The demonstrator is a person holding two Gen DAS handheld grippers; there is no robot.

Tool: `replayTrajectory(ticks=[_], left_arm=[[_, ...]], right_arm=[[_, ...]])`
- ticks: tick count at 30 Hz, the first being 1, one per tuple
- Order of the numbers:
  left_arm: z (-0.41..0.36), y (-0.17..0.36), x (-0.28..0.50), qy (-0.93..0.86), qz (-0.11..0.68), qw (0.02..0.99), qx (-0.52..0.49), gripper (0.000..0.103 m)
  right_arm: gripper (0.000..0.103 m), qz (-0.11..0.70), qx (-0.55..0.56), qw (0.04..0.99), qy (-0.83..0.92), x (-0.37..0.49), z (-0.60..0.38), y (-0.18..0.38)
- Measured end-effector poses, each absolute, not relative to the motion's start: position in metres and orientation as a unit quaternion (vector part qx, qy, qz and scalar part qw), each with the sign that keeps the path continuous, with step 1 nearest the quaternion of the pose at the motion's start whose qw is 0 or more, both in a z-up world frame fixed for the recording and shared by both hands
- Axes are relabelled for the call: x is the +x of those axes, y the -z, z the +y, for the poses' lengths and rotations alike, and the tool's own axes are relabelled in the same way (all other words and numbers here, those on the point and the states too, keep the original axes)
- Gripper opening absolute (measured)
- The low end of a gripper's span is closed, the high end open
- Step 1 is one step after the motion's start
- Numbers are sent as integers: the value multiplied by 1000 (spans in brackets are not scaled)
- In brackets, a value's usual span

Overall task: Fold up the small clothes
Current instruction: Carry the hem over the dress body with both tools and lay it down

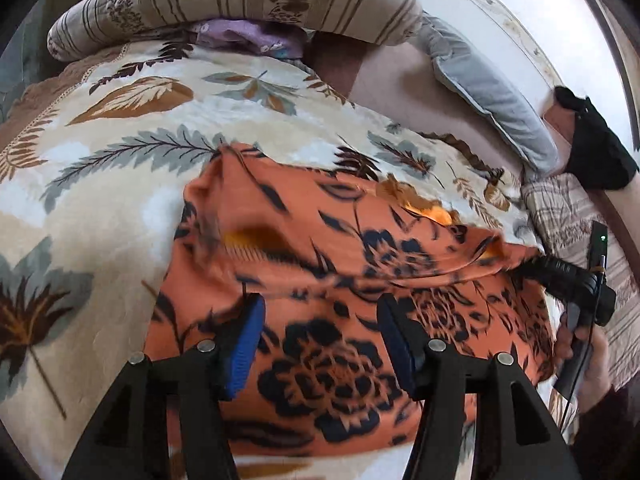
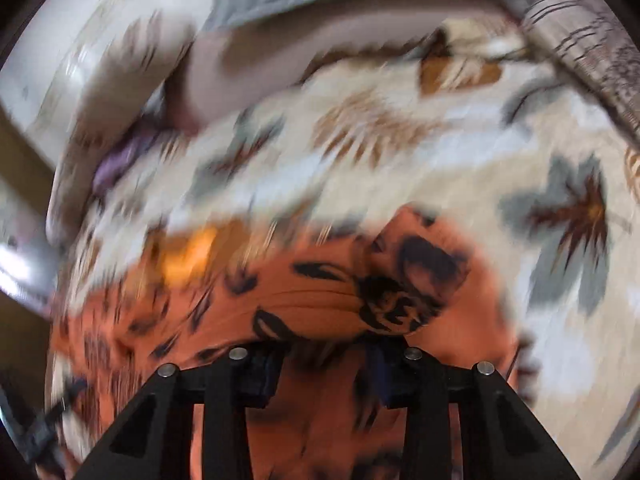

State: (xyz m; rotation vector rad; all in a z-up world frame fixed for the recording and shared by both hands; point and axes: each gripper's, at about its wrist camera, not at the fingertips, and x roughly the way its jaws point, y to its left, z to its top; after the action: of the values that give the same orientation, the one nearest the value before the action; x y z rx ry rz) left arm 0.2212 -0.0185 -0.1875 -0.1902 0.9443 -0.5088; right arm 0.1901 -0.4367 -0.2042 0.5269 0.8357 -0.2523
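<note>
Lying: orange flowered garment rumpled on the leaf-print blanket.
Left gripper: fingers spread, blue pads clear of the cloth, garment beneath and between them.
Right gripper: view blurred; a bunched fold of the garment drapes over the fingertips, grip unclear.

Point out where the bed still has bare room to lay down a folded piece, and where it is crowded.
Free: the leaf-print blanket left of the orange floral garment, and the strip beyond it up to the striped pillow. Crowded: the right side, with the grey pillow, a black cloth and the right gripper.
</note>
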Motion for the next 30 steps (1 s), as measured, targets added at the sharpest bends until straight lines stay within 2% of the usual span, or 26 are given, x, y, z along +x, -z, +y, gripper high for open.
replayTrajectory(ticks=[1, 4, 9, 13, 21, 25, 30], left_arm=[[-20, 188, 225, 241, 446, 857, -91, 59], [-20, 186, 230, 237, 438, 862, -93, 59], [-11, 172, 236, 197, 394, 893, -91, 59], [14, 169, 240, 163, 387, 896, -145, 59], [49, 160, 244, 83, 358, 913, -176, 59], [65, 157, 251, 72, 357, 909, -203, 59], [69, 156, 261, 67, 354, 914, -188, 59]], right_arm=[[40, 358, 246, 891, 134, 193, -446, 196], [42, 314, 277, 898, 137, 201, -461, 195], [44, 345, 282, 894, 39, 210, -425, 184], [44, 376, 261, 887, -64, 218, -371, 180], [44, 482, 191, 832, -199, 242, -221, 222], [44, 479, 183, 840, -175, 289, -191, 227], [44, 430, 275, 852, -116, 354, -216, 212]])
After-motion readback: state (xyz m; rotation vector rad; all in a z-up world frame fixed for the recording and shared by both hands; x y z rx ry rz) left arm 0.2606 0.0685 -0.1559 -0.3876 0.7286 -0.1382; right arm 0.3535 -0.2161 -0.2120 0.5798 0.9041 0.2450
